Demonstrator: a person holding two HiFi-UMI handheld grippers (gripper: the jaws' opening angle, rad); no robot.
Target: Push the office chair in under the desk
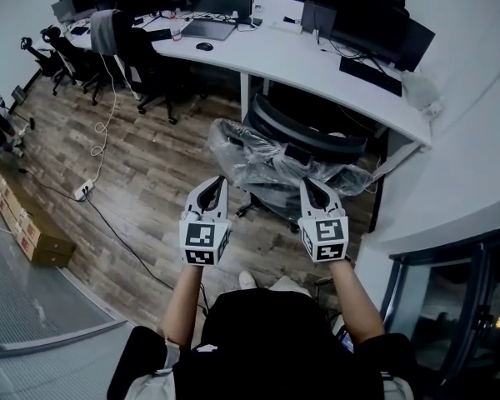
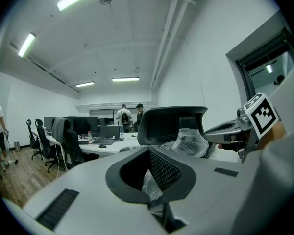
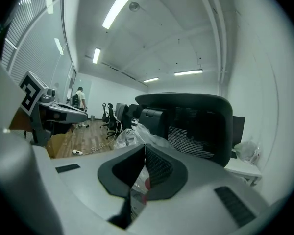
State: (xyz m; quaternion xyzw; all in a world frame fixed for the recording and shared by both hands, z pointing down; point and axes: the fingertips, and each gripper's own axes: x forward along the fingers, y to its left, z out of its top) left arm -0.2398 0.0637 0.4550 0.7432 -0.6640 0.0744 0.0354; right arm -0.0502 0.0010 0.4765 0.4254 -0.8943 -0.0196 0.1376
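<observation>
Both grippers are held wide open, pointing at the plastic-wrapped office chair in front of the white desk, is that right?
No: the left gripper and right gripper both have their jaws shut, as each gripper view shows. They do point at the plastic-wrapped office chair in front of the white desk.

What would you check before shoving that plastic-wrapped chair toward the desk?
1. Left gripper fingers shut: ok.
2. Right gripper fingers shut: ok.
3. Black office chair wrapped in clear plastic ahead of both grippers: ok.
4. Grippers touching chair: cannot tell.
5. Space under long white desk free: cannot tell, dark.
6. White power strip on wooden floor off chair's path: ok.
</observation>
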